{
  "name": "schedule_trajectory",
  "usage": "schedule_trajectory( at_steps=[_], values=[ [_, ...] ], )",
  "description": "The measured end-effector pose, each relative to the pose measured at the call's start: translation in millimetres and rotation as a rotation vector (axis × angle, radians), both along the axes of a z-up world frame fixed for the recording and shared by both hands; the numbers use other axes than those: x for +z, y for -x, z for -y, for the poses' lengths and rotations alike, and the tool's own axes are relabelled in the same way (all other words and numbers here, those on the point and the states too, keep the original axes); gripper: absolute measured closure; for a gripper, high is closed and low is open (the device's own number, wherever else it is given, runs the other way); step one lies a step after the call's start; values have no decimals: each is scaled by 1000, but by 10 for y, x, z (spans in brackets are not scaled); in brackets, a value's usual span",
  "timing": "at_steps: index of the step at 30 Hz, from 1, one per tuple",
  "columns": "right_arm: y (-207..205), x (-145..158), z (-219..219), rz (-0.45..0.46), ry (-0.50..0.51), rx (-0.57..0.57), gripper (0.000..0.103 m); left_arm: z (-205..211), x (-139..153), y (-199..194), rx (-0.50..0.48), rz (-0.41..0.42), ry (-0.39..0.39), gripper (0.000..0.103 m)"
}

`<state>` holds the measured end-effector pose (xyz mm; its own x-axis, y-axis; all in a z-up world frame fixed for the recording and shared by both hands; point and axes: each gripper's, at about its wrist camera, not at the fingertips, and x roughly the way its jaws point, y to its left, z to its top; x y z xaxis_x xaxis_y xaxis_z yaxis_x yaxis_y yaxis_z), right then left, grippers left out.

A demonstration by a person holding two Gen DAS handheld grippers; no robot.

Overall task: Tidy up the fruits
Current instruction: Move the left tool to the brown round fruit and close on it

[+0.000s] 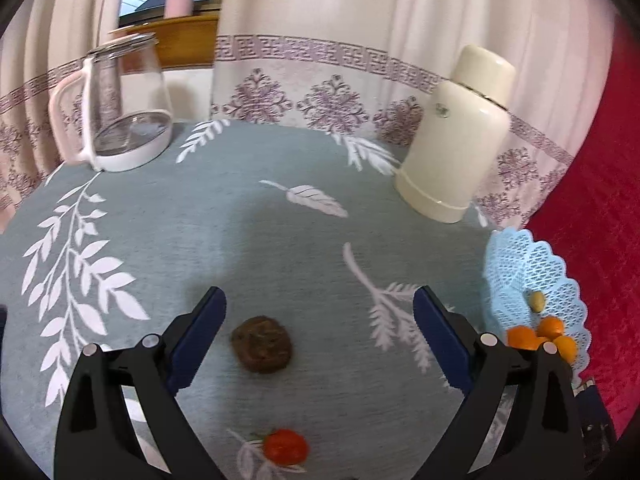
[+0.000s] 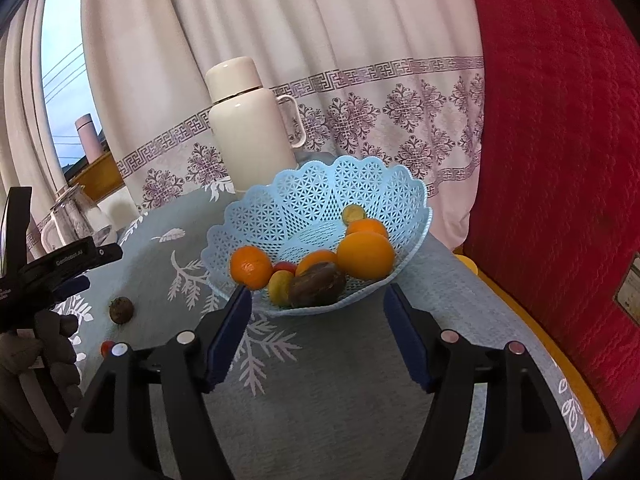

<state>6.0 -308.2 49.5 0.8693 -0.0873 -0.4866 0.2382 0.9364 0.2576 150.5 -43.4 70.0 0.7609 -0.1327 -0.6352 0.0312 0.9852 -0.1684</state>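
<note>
On the surface (image 1: 248, 232), a brown fruit (image 1: 262, 344) lies between the spread jaws of the left gripper (image 1: 320, 336), untouched; a red fruit (image 1: 286, 446) lies nearer. The right gripper (image 2: 318, 336) is spread, empty, before the basket (image 2: 320, 188), where most fruit is gathered. Next, closing on the brown fruit seems called for.

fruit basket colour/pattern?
Light blue basket, openwork lattice with a scalloped rim. Shows best in the right wrist view.

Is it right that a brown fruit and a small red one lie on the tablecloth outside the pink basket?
Not quite: the basket is light blue, not pink, as the right wrist view shows. The rest holds: the brown fruit and the small red one lie on the tablecloth, outside the basket.
</note>
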Motion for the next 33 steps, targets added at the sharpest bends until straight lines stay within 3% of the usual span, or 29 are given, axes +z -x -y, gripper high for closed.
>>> schedule_trajectory(
  at_steps=[11,26,33],
  values=[
    [-18,-8,-53,-10,15,14,26,-333,-97,28,76,-13,1,6],
    [-38,-23,-94,-30,42,8,26,-533,-290,-56,73,-81,52,6],
    [-36,-21,-98,-29,42,8,26,-446,-417,-108,42,-124,18,6]
  ],
)
